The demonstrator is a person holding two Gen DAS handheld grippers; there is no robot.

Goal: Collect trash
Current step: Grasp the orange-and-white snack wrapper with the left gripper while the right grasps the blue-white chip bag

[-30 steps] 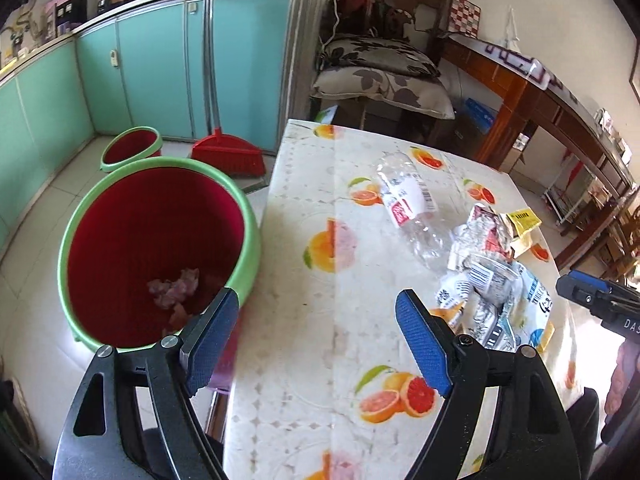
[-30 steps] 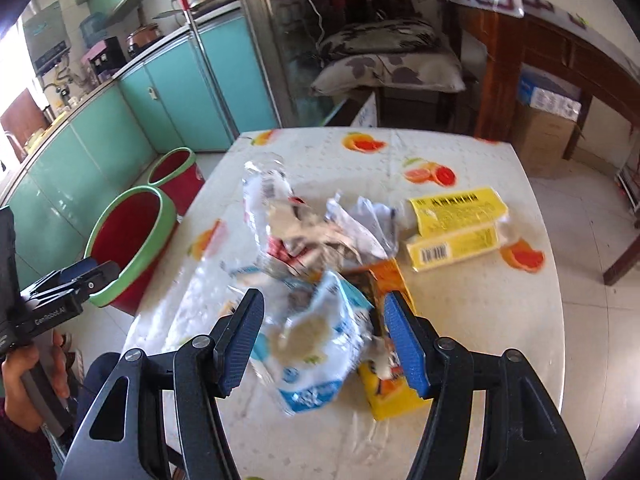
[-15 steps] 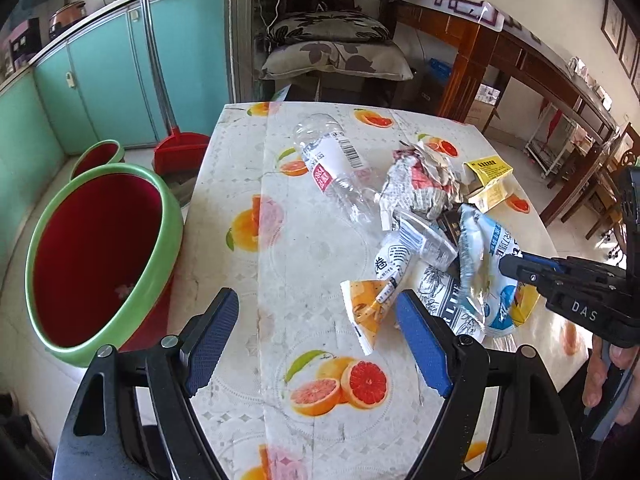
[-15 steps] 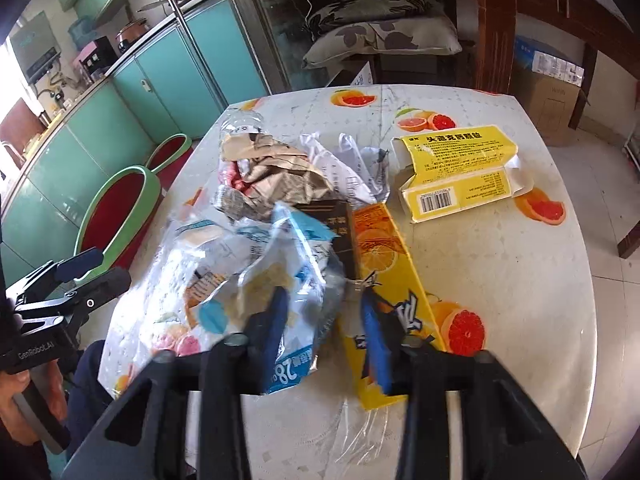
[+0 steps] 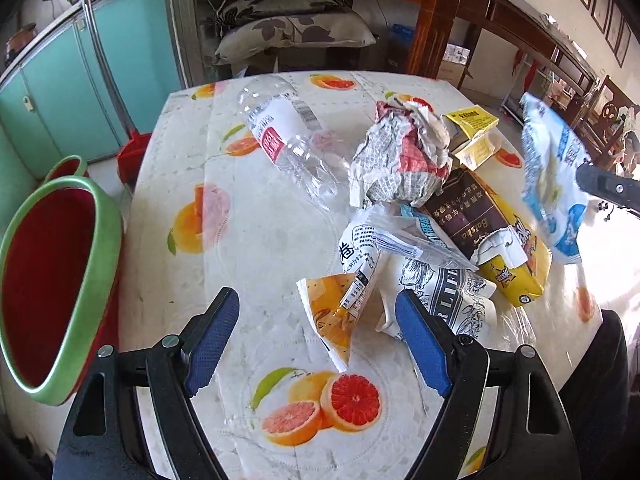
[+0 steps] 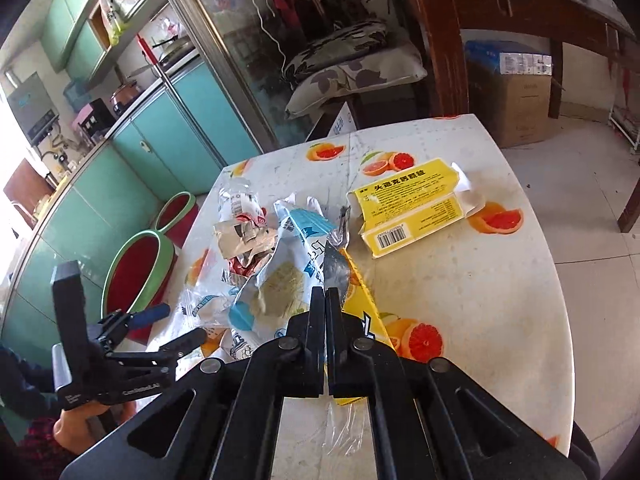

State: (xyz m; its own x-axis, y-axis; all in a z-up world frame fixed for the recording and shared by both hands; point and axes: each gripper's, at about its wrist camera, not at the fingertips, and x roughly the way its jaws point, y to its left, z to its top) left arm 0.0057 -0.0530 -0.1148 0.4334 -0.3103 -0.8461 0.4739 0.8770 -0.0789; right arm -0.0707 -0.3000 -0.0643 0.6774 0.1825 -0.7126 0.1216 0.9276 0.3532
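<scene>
Here, a blue-and-white snack bag [image 6: 280,284] is clamped between the closed fingers of the right gripper [image 6: 325,300] and is held lifted above the tabletop [image 6: 480,280]. The left gripper [image 5: 316,336] is spread wide with nothing between its blue pads [image 5: 420,344], poised over an orange wrapper [image 5: 332,312]. A crushed plastic bottle [image 5: 288,136], crumpled newspaper [image 5: 400,160] and a yellow box [image 6: 412,208] are seen lying on the tabletop. A red bin with a green rim [image 5: 52,280] is seen standing on the floor beside it.

The left hand-held gripper [image 5: 316,340] gapes above an orange wrapper [image 5: 332,312] on the table [image 5: 256,240].
</scene>
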